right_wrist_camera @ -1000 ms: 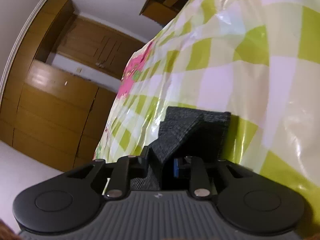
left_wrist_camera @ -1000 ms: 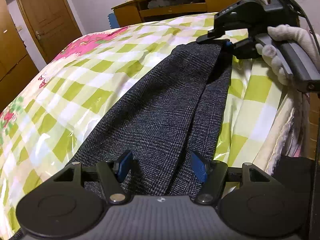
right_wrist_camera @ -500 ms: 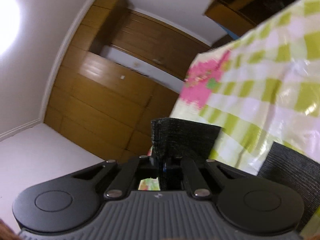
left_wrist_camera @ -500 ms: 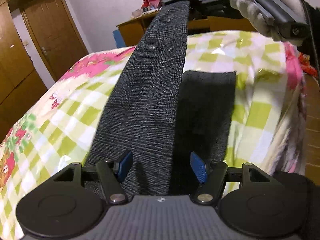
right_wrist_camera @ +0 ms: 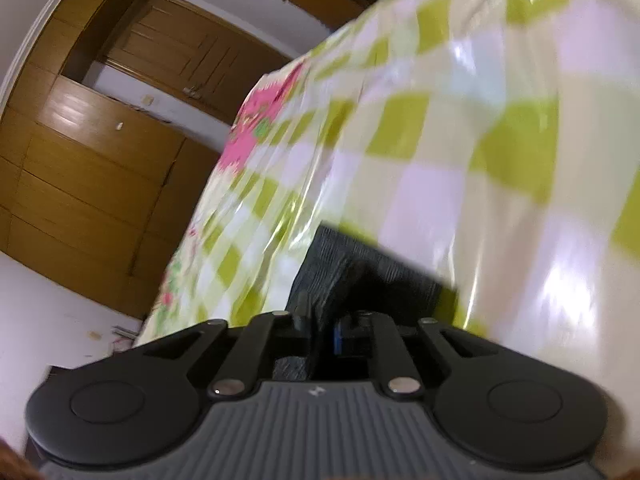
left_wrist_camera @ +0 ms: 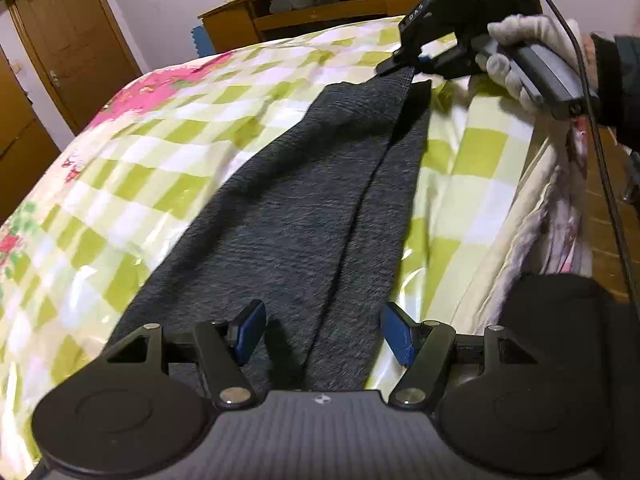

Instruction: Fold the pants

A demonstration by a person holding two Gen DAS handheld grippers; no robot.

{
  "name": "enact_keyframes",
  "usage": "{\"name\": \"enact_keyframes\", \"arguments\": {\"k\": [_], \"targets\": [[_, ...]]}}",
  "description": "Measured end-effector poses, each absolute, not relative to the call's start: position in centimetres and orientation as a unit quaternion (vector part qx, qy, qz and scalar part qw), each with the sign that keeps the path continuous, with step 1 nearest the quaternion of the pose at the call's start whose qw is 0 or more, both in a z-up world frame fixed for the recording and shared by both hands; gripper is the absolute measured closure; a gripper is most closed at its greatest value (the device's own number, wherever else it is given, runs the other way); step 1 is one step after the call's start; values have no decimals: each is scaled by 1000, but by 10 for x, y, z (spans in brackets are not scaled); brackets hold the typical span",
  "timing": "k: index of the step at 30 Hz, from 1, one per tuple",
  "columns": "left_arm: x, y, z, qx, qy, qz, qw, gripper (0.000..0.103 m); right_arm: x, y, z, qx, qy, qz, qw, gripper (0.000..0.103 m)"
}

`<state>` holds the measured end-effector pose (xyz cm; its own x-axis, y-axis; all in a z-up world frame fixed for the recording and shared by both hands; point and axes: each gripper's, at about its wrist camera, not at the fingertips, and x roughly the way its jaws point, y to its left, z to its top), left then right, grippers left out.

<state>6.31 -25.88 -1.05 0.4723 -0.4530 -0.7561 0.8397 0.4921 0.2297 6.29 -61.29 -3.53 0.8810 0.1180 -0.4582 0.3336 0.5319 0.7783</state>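
Pants [left_wrist_camera: 304, 208] lie lengthwise on the bed [left_wrist_camera: 476, 200]; right gripper [right_wrist_camera: 326, 330] pinches their far cuff while its jaws are opening; left gripper [left_wrist_camera: 320, 334] stands apart over the near end, gripping nothing. Risk: the cuff may slip free and the top leg may skew across the glossy cover.

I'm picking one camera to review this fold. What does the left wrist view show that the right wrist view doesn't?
Only the left wrist view: the pants at full length, the gloved hand holding the right gripper, and the open left gripper. Only the right wrist view: that gripper's jaws opening slightly, fabric between them, plus the wardrobe. Both: pants, checked bedcover, door.
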Motion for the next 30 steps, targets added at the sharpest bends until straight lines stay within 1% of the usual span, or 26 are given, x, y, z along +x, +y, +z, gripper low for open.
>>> {"name": "enact_keyframes", "arguments": {"k": [2,3,5,8,10,12,14,17,20,25,26,28,29,30], "targets": [[64,-252,-8,300,323,-394,807,27,62,-615,-24,441,236,-92,861,90],[63,-247,-8,297,325,-389,809,27,62,-616,-20,431,236,-102,865,87],[63,-238,-6,291,329,-382,813,27,59,-617,-12,411,241,-113,872,85],[57,-227,-4,295,323,-376,817,27,57,-605,-2,316,258,-172,897,85],[53,-218,-3,298,317,-369,821,27,50,-594,7,274,261,-196,905,84],[52,-207,-2,297,316,-363,825,27,40,-566,26,212,251,-151,932,84],[51,-199,-5,294,320,-356,827,27,37,-524,41,156,274,-45,948,83],[49,-187,-6,297,318,-337,835,27,43,-451,42,82,327,121,934,82],[48,-173,-7,295,322,-318,841,27,53,-376,29,-25,366,225,903,82],[52,-159,-17,301,329,-299,844,27,55,-310,11,-159,390,307,853,82],[52,-158,-19,304,324,-297,845,25,52,-302,10,-182,390,312,847,82],[51,-159,-21,311,311,-290,850,25,50,-290,6,-215,397,326,831,81],[52,-159,-22,312,307,-283,854,26,52,-286,4,-224,399,332,825,78],[54,-159,-21,303,309,-281,857,30,50,-281,2,-233,399,338,820,73]]}}
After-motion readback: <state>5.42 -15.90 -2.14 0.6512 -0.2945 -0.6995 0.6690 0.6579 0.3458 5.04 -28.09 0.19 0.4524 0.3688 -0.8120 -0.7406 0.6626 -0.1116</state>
